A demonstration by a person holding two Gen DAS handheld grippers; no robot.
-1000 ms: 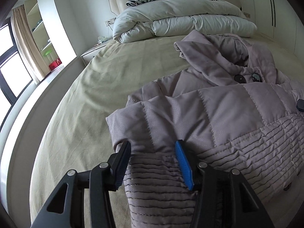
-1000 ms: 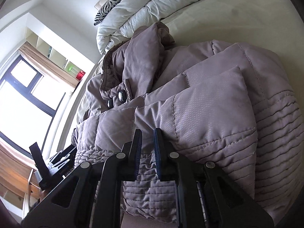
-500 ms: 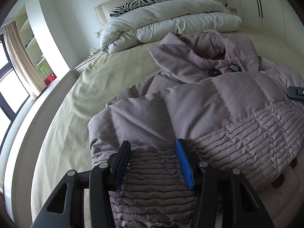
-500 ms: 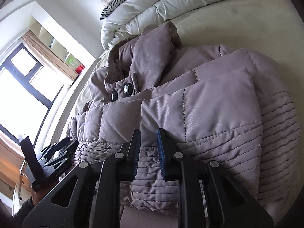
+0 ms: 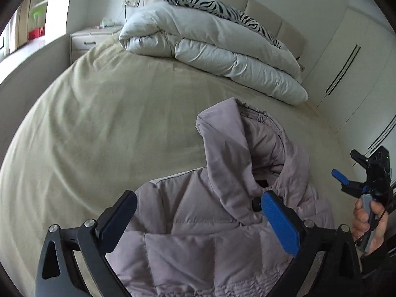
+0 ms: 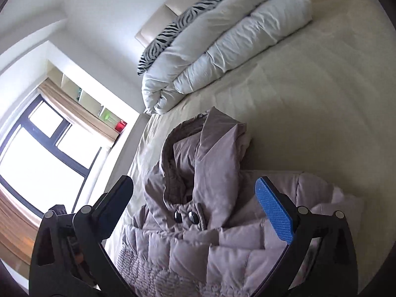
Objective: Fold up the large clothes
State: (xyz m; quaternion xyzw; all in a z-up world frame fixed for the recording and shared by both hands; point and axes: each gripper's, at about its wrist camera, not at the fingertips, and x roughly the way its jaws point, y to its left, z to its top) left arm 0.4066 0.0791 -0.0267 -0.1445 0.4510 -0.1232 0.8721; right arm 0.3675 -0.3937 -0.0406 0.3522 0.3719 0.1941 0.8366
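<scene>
A mauve quilted hooded coat point(image 5: 222, 227) lies folded on the beige bed point(image 5: 99, 128), hood pointing toward the headboard. It also shows in the right wrist view point(image 6: 198, 222), with two dark buttons point(image 6: 184, 216) at the collar. My left gripper point(image 5: 198, 220) is wide open and empty, raised above the coat's near part. My right gripper point(image 6: 195, 208) is wide open and empty, also above the coat. The right gripper also appears in the left wrist view point(image 5: 346, 170), off the coat's right side, held by a hand point(image 5: 366, 222).
A folded white duvet point(image 5: 212, 49) and a zebra-print pillow point(image 5: 222, 5) lie at the headboard. A nightstand point(image 5: 91, 39) stands at the bed's far left. A wardrobe point(image 5: 351, 57) lines the right wall. A window point(image 6: 42, 153) is on the left.
Both grippers opened wide, let go of the coat's ribbed hem and pulled back and up. The coat now lies folded over on itself on the bed.
</scene>
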